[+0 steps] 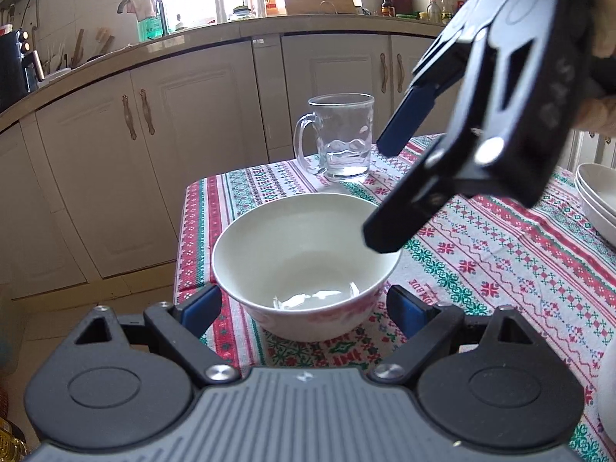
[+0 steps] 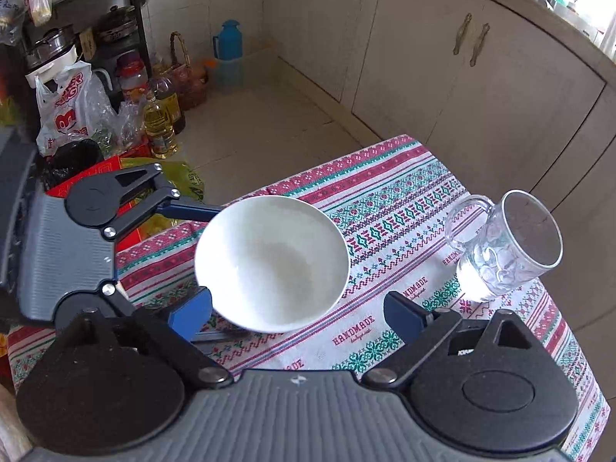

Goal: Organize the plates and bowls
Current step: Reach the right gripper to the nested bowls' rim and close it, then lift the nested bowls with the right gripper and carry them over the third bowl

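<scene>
The left hand-held gripper (image 1: 304, 304) is spread wide, its blue pads flanking the white bowl (image 1: 306, 260) without visibly pressing it. The bowl sits near the corner of the cloth-covered surface (image 1: 500, 254). The right hand-held gripper (image 1: 379, 196) hangs over the bowl's rim, fingers apart, holding nothing. A glass mug (image 1: 340, 136) stands behind; stacked white dishes (image 1: 596, 200) lie at the right edge.

On the tabletop (image 2: 385, 350) stands one white bowl (image 1: 304, 254) and one glass mug (image 1: 340, 134). At the right edge of the left wrist view there is one stack of white dishes (image 1: 598, 200); two rims show, the rest is cut off. Two grippers are in view, each with two fingers. On the floor stand one blue thermos (image 2: 230, 54) and two oil bottles (image 2: 159, 123).
</scene>
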Tool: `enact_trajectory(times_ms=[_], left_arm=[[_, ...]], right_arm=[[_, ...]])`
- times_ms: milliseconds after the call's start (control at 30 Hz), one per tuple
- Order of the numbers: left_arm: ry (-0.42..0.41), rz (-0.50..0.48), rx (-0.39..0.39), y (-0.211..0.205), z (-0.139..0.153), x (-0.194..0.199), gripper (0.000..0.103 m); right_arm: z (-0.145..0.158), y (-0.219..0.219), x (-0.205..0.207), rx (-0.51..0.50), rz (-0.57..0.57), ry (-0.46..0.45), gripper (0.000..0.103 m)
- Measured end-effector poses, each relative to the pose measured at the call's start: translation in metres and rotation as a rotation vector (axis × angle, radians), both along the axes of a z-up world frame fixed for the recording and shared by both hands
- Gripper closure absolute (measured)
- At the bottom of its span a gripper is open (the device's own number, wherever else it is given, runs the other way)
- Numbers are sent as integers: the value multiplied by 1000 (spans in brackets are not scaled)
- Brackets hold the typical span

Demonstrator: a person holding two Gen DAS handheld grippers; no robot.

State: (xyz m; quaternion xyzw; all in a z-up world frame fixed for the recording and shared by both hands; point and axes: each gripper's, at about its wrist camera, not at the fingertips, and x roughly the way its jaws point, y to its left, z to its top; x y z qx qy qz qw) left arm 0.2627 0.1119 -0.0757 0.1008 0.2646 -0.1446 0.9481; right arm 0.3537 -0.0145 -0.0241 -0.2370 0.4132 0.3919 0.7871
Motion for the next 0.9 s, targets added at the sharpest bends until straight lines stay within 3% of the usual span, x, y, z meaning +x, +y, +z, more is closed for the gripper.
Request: enact_trajectory(times_ms=[500,733,900], left_arm=[[5,-4,-76,5,-1,5,12],[4,-9,-77,6,-1,5,12],[6,-13,-76,6,0,6,12]], right_arm=[[-28,16,37,34,-20,90,22],[-34,18,45,58,-24,117,32],[-38,20,46,68,-22,131,34]])
